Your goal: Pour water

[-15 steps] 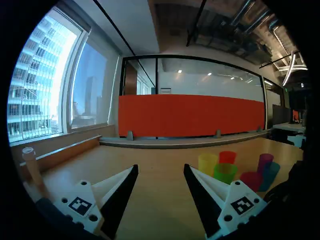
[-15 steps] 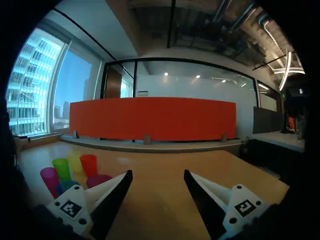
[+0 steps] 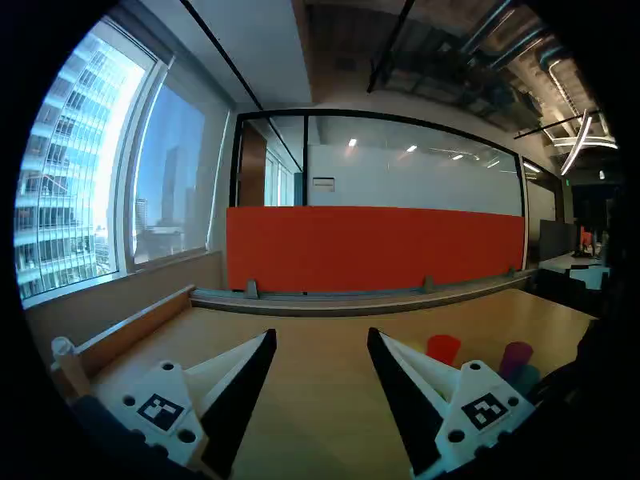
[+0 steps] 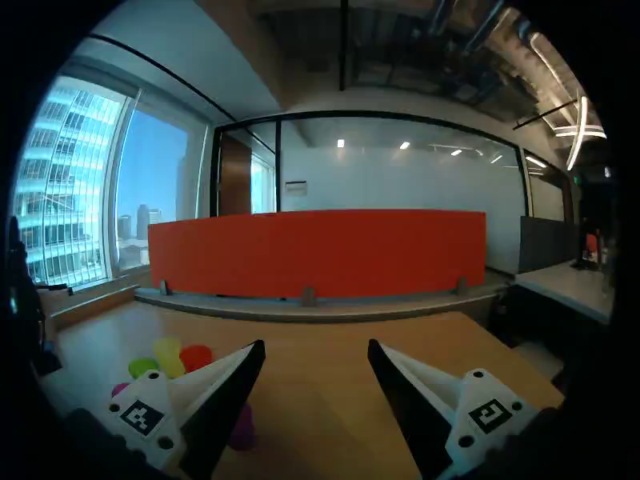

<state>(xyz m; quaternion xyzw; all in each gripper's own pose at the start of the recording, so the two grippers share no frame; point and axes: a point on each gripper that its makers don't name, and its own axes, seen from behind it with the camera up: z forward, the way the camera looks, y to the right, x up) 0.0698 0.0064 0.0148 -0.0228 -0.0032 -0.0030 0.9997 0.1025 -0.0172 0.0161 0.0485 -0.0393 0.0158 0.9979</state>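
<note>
Coloured plastic cups stand clustered on the wooden table (image 3: 320,400). In the left gripper view a red cup (image 3: 442,348) and a purple cup (image 3: 516,358) peek over the right finger (image 3: 416,384). My left gripper (image 3: 320,340) is open and holds nothing. A slim brownish bottle with a pale cap (image 3: 64,362) stands at the far left. In the right gripper view a yellow cup (image 4: 170,354), a red cup (image 4: 196,357) and a green cup (image 4: 142,366) sit behind the left finger (image 4: 216,392), with a purple cup (image 4: 241,428) beside it. My right gripper (image 4: 316,348) is open and holds nothing.
An orange divider panel (image 3: 376,248) runs along the table's far edge. A raised wooden ledge (image 3: 132,332) under tall windows (image 3: 72,192) borders the left side. Another desk (image 4: 564,288) stands to the right beyond the table edge.
Both views have tipped upward, so the cups sit lower and are partly hidden behind the fingers. Both grippers stay open.
</note>
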